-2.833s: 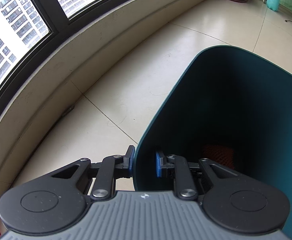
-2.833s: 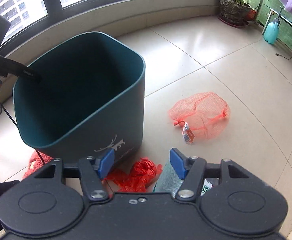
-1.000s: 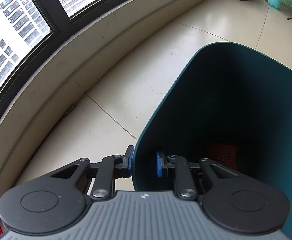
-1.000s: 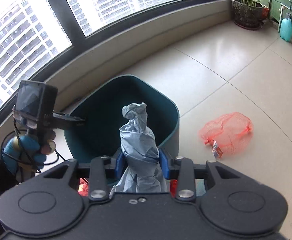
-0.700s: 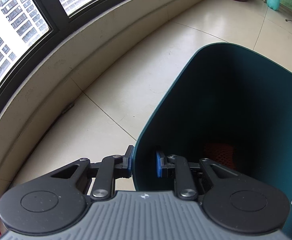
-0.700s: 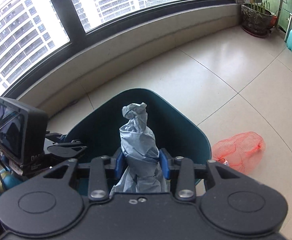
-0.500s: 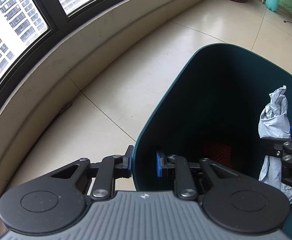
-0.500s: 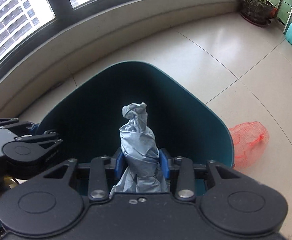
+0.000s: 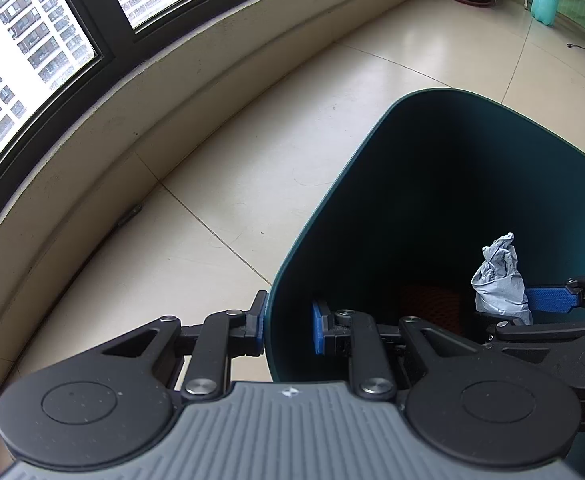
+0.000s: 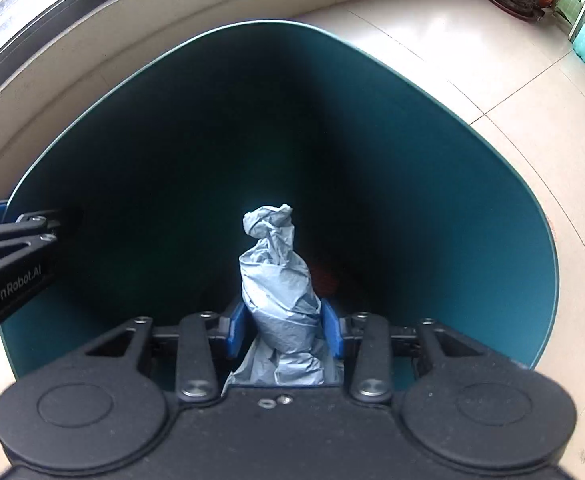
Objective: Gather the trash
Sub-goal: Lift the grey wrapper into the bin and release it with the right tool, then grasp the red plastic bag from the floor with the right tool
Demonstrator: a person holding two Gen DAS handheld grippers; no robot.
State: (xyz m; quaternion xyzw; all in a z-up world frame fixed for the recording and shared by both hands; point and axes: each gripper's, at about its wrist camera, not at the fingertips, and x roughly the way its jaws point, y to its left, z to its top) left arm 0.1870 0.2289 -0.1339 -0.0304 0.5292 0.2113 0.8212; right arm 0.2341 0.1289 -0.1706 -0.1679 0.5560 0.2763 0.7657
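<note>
On the left, the left tool [image 9: 288, 328] is clenched on the near wall of the teal bin [image 9: 432, 184] — one blue pad outside the rim, the other inside — and it points steeply down, holding the bin in place on the tiled floor [image 9: 252, 120].

In the middle, the bin's mouth opens straight below both tools. At its dark bottom lies a patch of red netting [image 9: 428, 300], already dropped in.

To the right, the crumpled grey bag [image 10: 278, 280] stands upright between the blue pads of the right tool [image 10: 282, 328], its long axis running along the fingers and its twisted top pointing down into the bin. The right tool hangs inside the rim, aimed steeply downward, and its jaws are opening; the bag sits between them, and the pads look just clear of its sides, though part of the crumple may brush them.

What the coming move turns on is simple: the bag sits directly over the bin's open interior, well inside the walls. The release should let it fall beside the netting — the right hand is the one placed to do it.
</note>
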